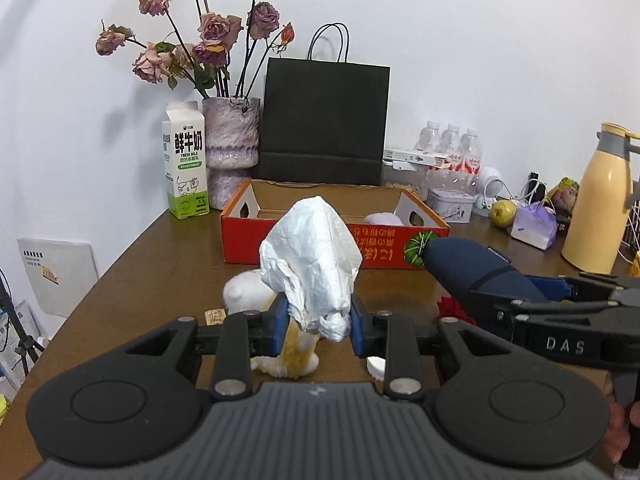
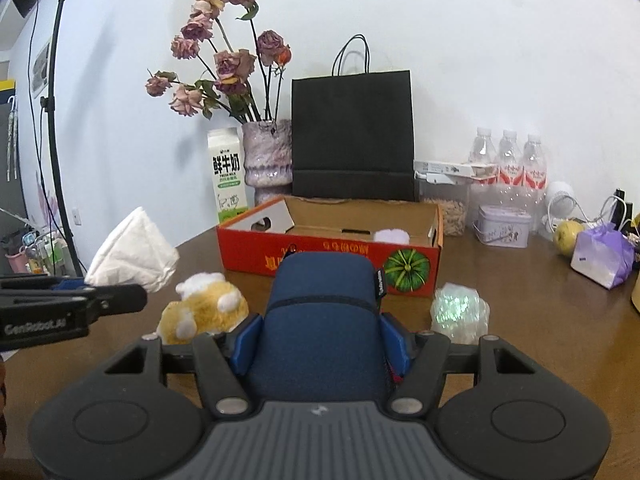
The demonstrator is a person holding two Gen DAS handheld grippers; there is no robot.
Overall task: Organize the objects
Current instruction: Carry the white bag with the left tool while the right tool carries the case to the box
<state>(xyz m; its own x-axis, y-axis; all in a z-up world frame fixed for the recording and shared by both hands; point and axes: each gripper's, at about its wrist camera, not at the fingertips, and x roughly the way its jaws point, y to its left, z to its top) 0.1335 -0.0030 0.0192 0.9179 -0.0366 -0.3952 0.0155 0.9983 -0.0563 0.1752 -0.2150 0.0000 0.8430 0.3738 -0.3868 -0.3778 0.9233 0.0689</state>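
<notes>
1. White crumpled tissue is clamped between the blue pads of the left gripper and held clear above the bench.
2. Navy fabric pouch is gripped by the right gripper, pads pressed on both of its sides; it is held above the bench, in front of the red cardboard box.
3. Both held things are seen from the other side too: the pouch at the right in the left wrist view, the tissue at the left in the right wrist view.
4. Red box is open-topped, placed mid-bench; a pale fluffy item is seen inside it near the right end.
5. Yellow-and-white plush toy is lying on the bench, below and behind the left gripper, in front of the box's left end.
6. Iridescent crumpled wrap is lying on the bench beside the box's front right corner.
7. Behind the box: milk carton, vase of dried roses, black paper bag, all upright near the wall.
8. At the right of the bench: water bottles, a small tin, a green-yellow fruit, a purple-white packet.
</notes>
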